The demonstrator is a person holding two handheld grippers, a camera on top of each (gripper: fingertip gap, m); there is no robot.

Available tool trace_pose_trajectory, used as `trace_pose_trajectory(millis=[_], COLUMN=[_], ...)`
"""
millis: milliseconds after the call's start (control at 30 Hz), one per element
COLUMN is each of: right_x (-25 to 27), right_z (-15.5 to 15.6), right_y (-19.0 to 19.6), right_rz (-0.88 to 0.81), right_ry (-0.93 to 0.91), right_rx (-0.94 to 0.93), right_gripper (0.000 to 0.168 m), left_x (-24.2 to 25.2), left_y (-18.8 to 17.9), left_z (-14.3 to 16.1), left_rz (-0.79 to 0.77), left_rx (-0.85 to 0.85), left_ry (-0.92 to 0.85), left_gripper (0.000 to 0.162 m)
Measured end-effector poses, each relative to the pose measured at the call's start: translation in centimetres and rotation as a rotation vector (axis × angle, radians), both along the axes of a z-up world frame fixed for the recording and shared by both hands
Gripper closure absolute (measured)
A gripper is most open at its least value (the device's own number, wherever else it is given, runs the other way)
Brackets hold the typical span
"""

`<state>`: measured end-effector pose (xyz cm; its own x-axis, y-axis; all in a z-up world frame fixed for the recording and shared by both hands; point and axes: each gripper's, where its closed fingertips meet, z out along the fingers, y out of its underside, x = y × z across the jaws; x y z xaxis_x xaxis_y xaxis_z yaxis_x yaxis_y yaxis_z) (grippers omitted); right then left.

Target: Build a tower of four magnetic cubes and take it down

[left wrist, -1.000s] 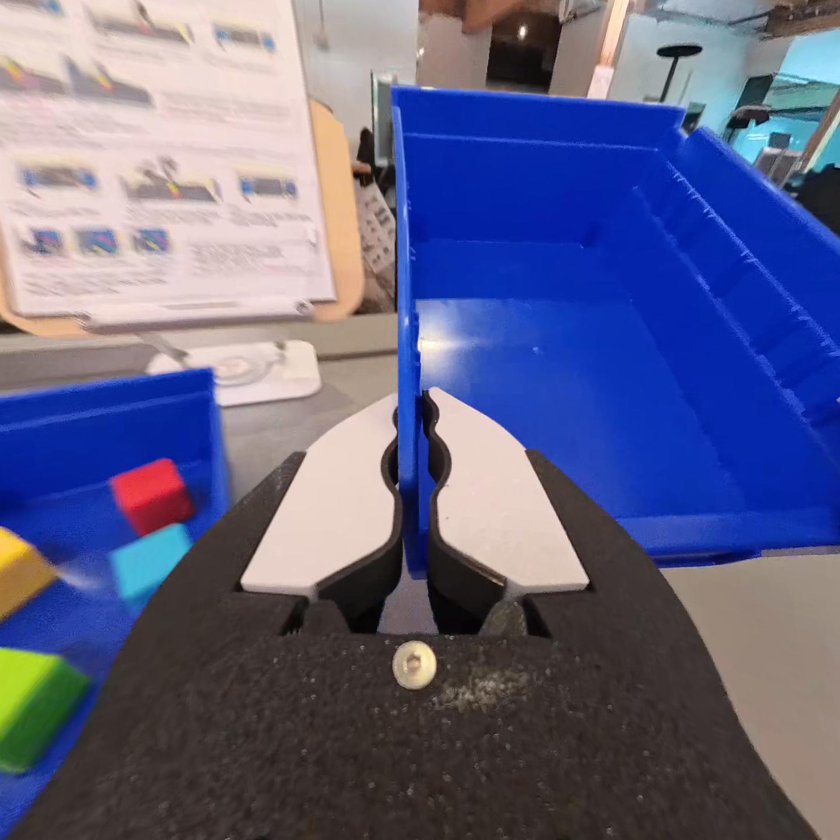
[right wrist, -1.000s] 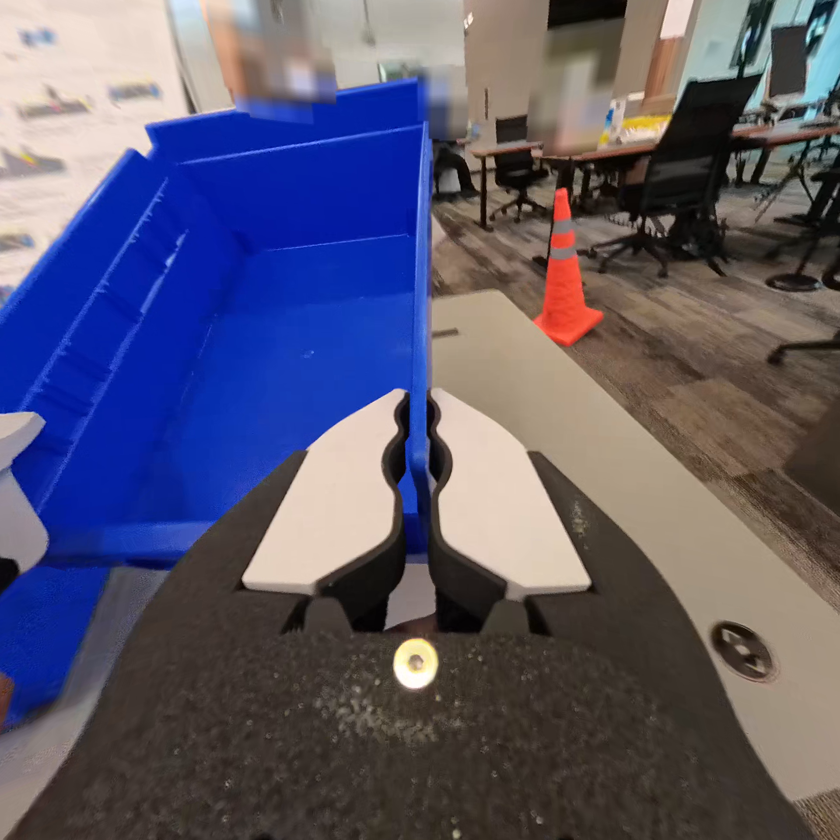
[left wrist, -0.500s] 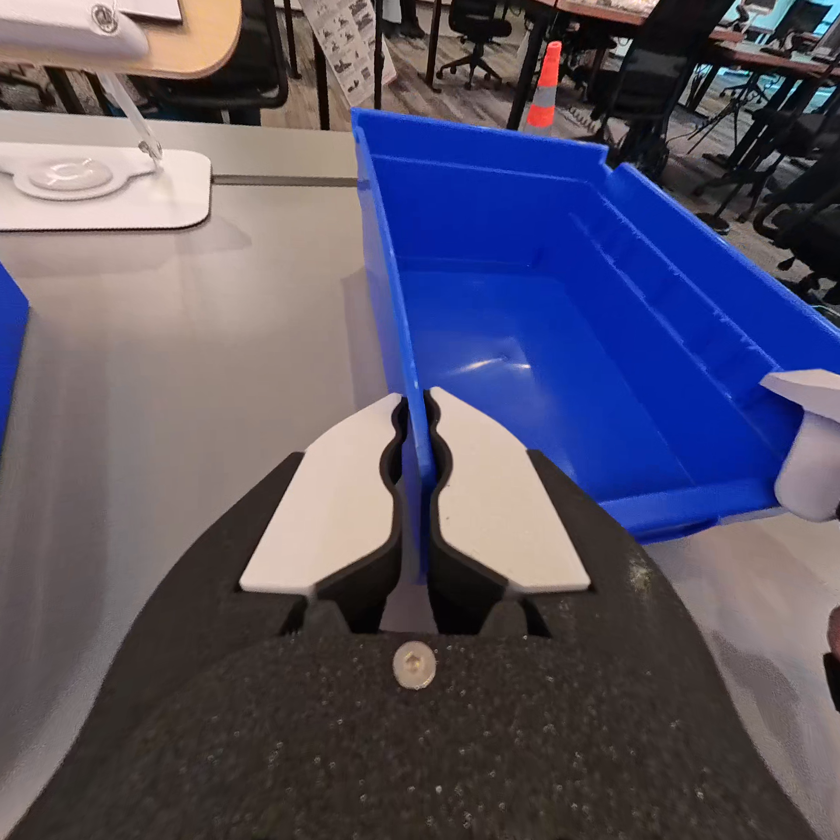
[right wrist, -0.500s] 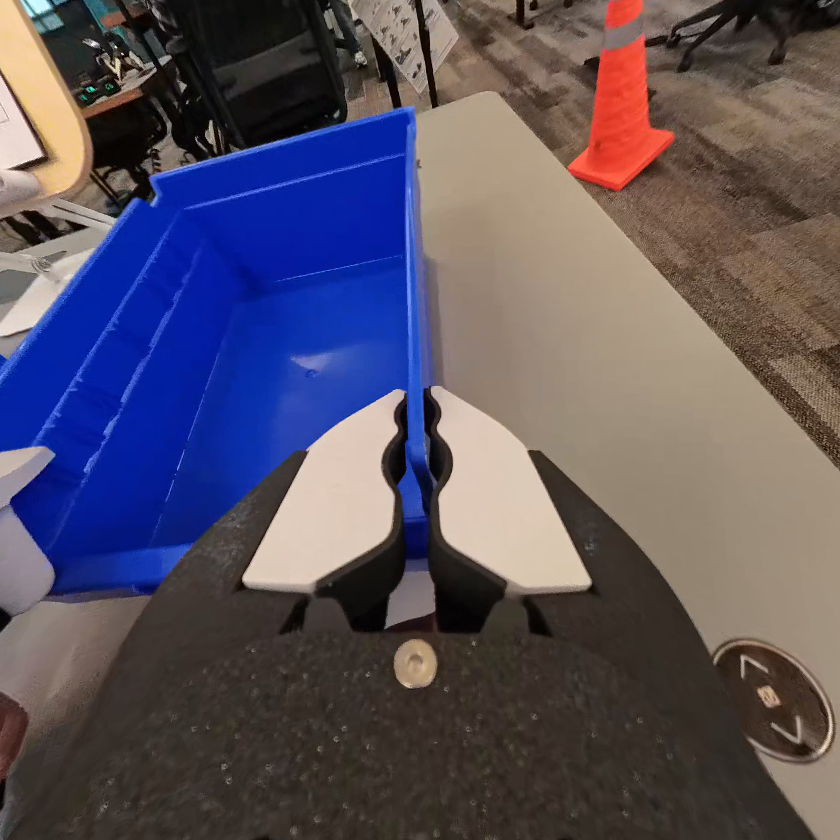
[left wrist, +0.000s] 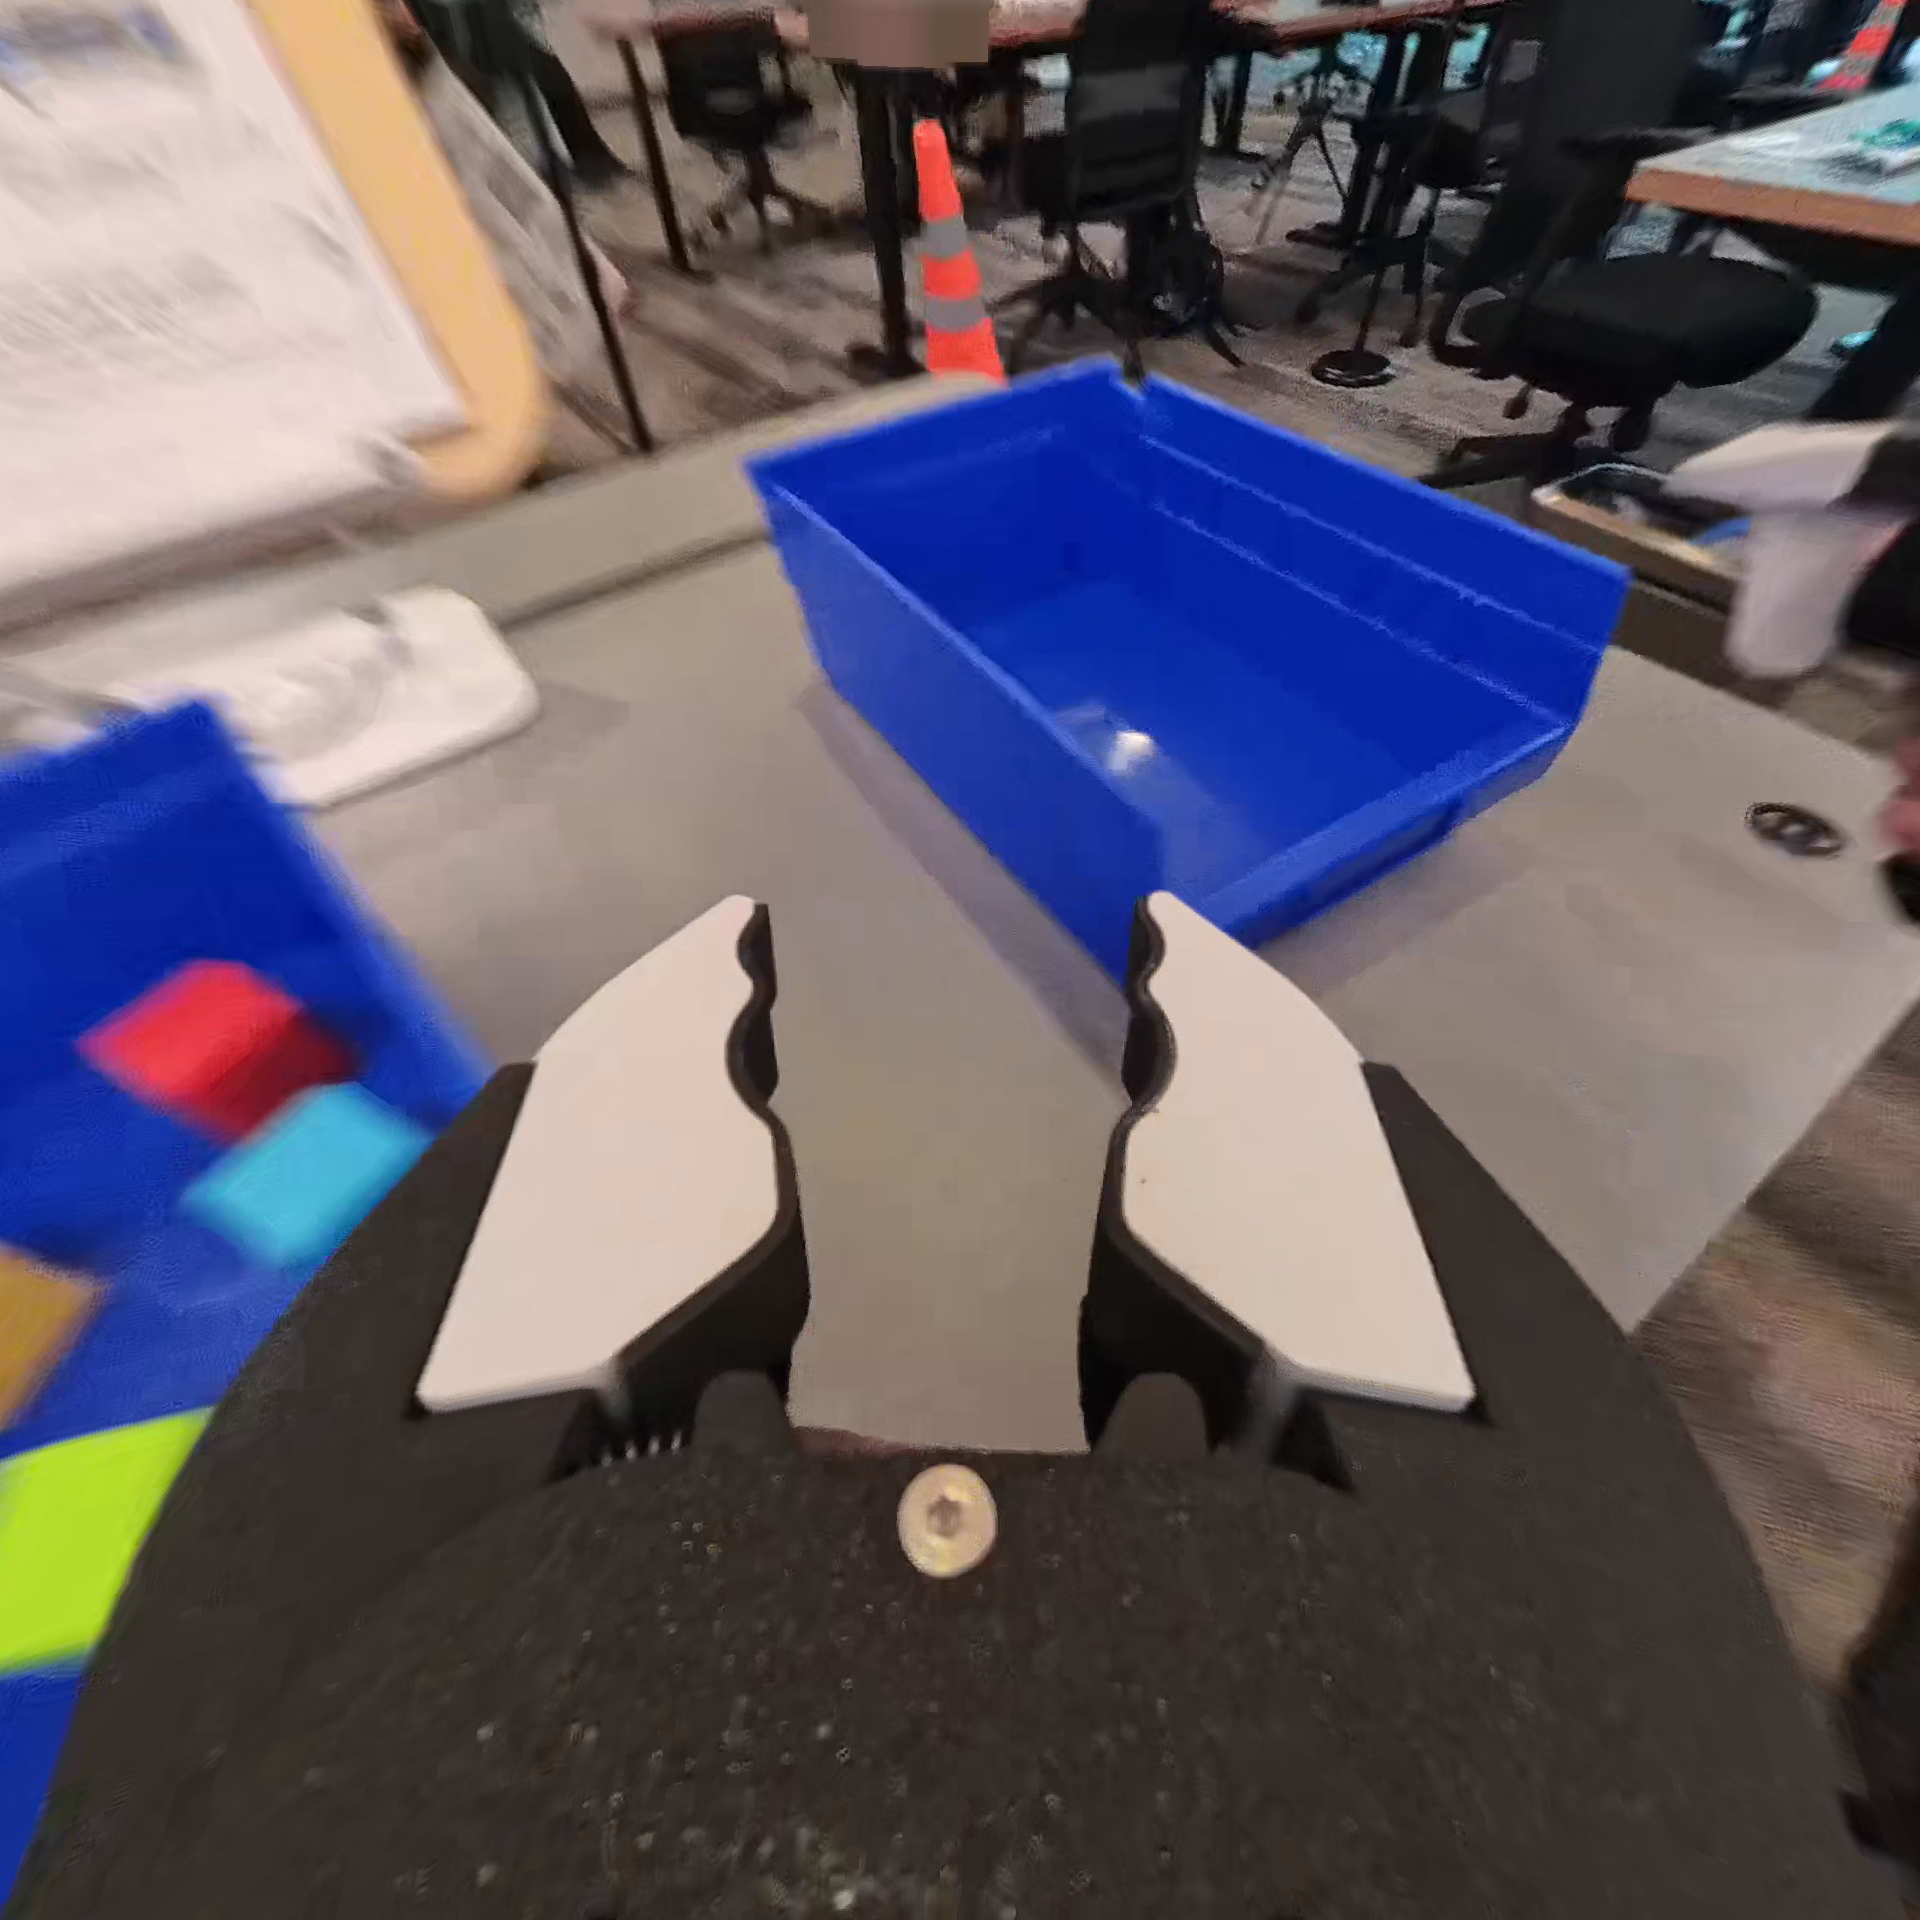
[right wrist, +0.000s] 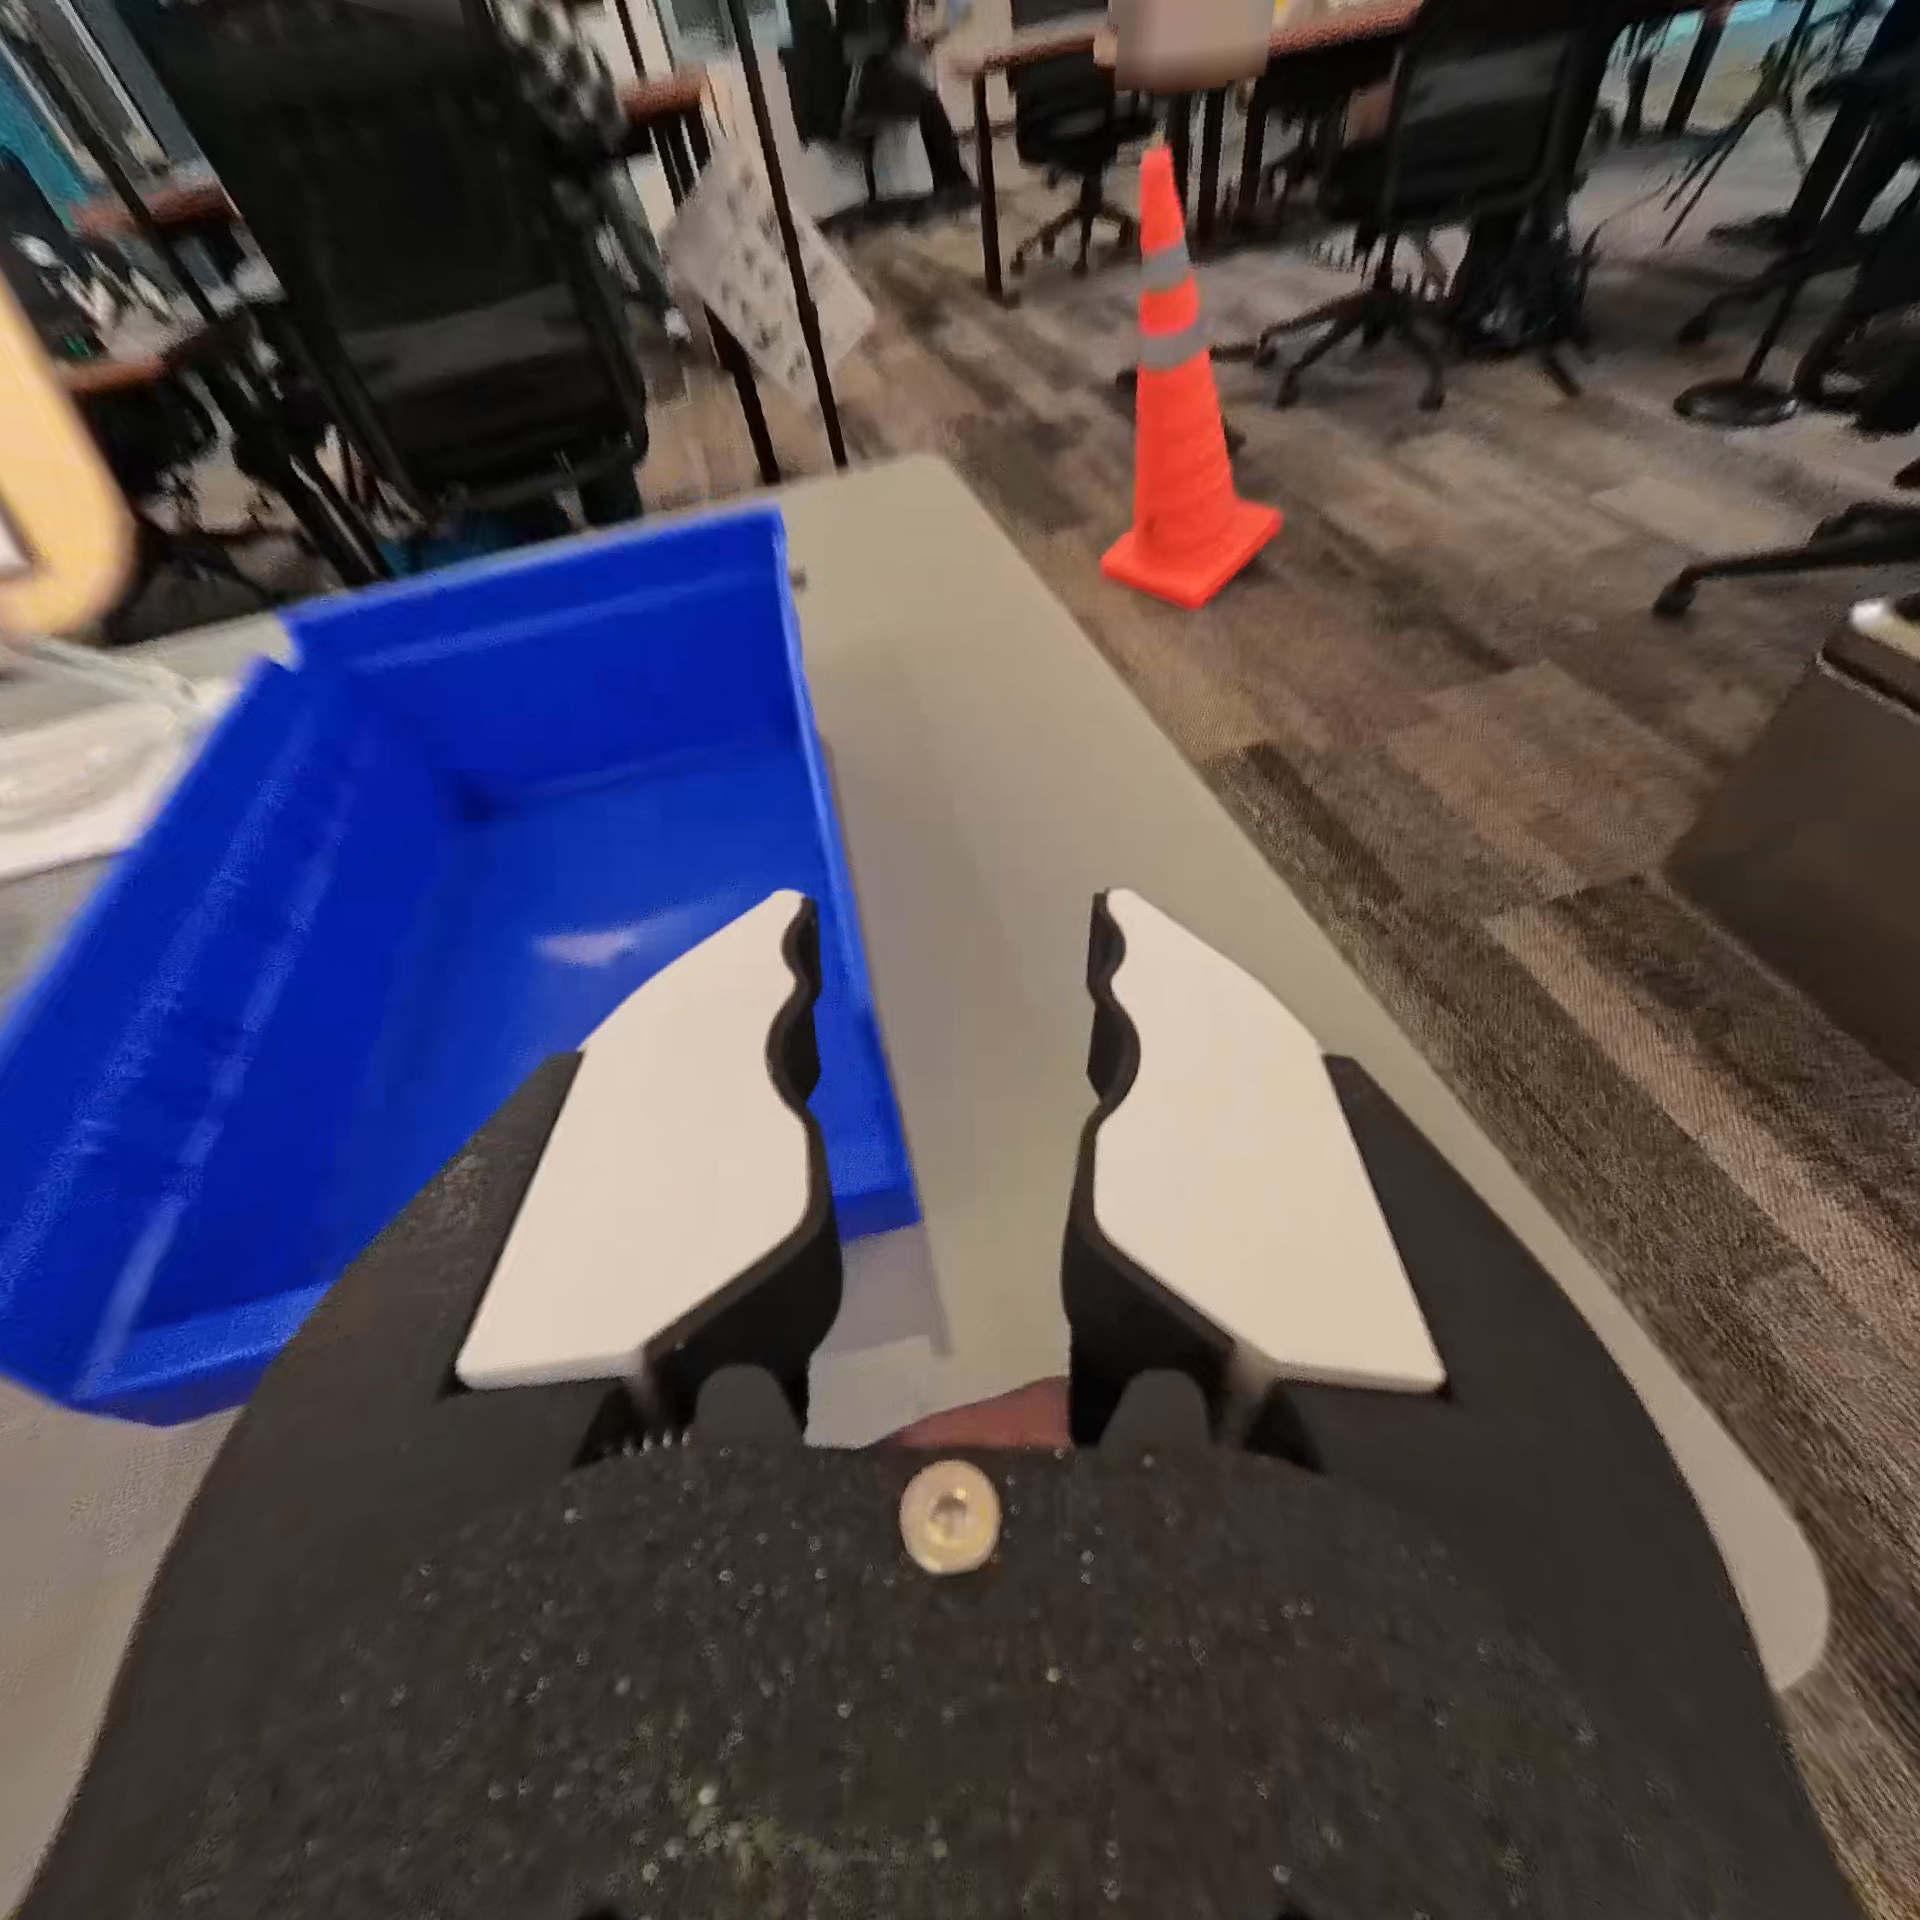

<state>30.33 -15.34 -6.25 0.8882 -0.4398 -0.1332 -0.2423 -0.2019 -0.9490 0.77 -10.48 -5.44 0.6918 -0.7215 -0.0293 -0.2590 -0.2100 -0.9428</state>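
Observation:
An empty blue bin (left wrist: 1164,665) stands on the grey table (left wrist: 644,883); it also shows in the right wrist view (right wrist: 436,883). My left gripper (left wrist: 951,914) is open and empty above the table, just near the bin's near left corner. My right gripper (right wrist: 951,904) is open and empty beside the bin's right wall; its white finger also shows in the left wrist view (left wrist: 1808,551). A second blue bin (left wrist: 135,935) at the left holds a red cube (left wrist: 208,1039), a cyan cube (left wrist: 301,1174), a green cube (left wrist: 73,1538) and an orange-yellow cube (left wrist: 31,1330).
A white stand base (left wrist: 395,686) and an instruction board (left wrist: 187,239) stand at the back left. An orange cone (right wrist: 1179,416), office chairs and desks are on the floor beyond the table. A round grommet (left wrist: 1792,828) sits in the table's right part.
Both grippers were shut on the empty bin's side walls, carried it and set it down. Both have now opened, let go of the walls and pulled back from the bin.

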Motion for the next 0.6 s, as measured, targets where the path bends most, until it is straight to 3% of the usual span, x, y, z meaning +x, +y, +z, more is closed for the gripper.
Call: trace_pose_trajectory(millis=[133,233,300,400,500,600], right_x=[-6.6,-17.4,-26.4,-36.4,-38.3,-39.8], right_z=[7.1,8.9,7.1,0.9,-2.6,-4.8], right_y=[0.0,2.9,4.8,6.6,7.5,8.0], right_rz=[0.122,0.383,0.594,0.740,0.618,0.609], right_ry=[-0.078,-0.079,0.015,0.083,-0.034,0.027], right_rx=[0.156,0.217,0.198,0.060,0.032,-0.005], right_gripper=[0.120,0.114,0.114,0.108,0.110,0.113], left_x=[-13.4,-22.7,-27.0,-29.2,-28.7,-28.6], left_y=[1.9,4.2,5.3,5.5,5.2,5.6], left_z=[4.9,3.4,0.8,-2.7,-5.1,-7.6], left_rz=[0.155,0.281,0.368,0.424,0.432,0.447], left_rx=[0.130,0.028,-0.047,-0.115,-0.120,-0.120], left_ry=[0.017,-0.049,-0.077,-0.100,-0.098,0.005], left_gripper=[0.101,0.093,0.088,0.088,0.092,0.092])
